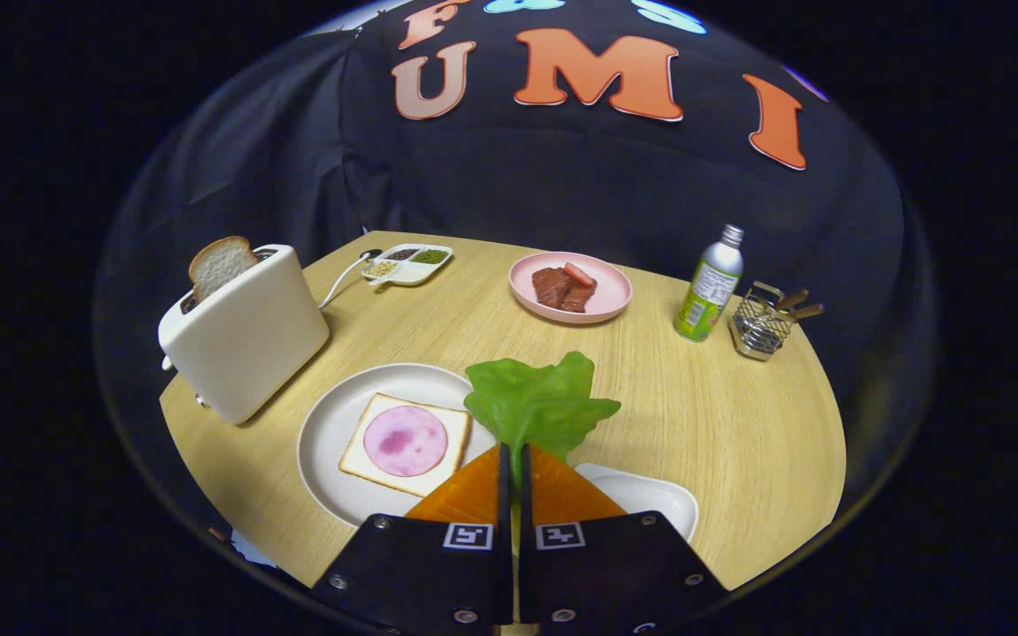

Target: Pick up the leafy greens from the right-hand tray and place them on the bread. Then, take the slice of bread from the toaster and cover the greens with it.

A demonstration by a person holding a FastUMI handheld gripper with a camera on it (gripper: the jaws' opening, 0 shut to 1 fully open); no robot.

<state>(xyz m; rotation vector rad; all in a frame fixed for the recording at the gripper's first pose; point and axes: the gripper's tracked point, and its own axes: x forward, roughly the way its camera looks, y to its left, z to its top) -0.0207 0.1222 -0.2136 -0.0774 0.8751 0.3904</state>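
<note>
Gripper view: tongs (pixel 512 459) pinching leafy greens (pixel 537 402) beside plate (pixel 332 433) with bread (pixel 406 442).

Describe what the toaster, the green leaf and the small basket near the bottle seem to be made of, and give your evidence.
Toaster: probably plastic, with a smooth, matte cream shell and rounded edges.
Green leaf: looks like fake rubbery plastic, evenly glossy and stiff, pinched in the shut tongs.
Small basket: metal wire, shiny silver mesh; the handles in it look wooden, though they are too small to be sure.
</note>
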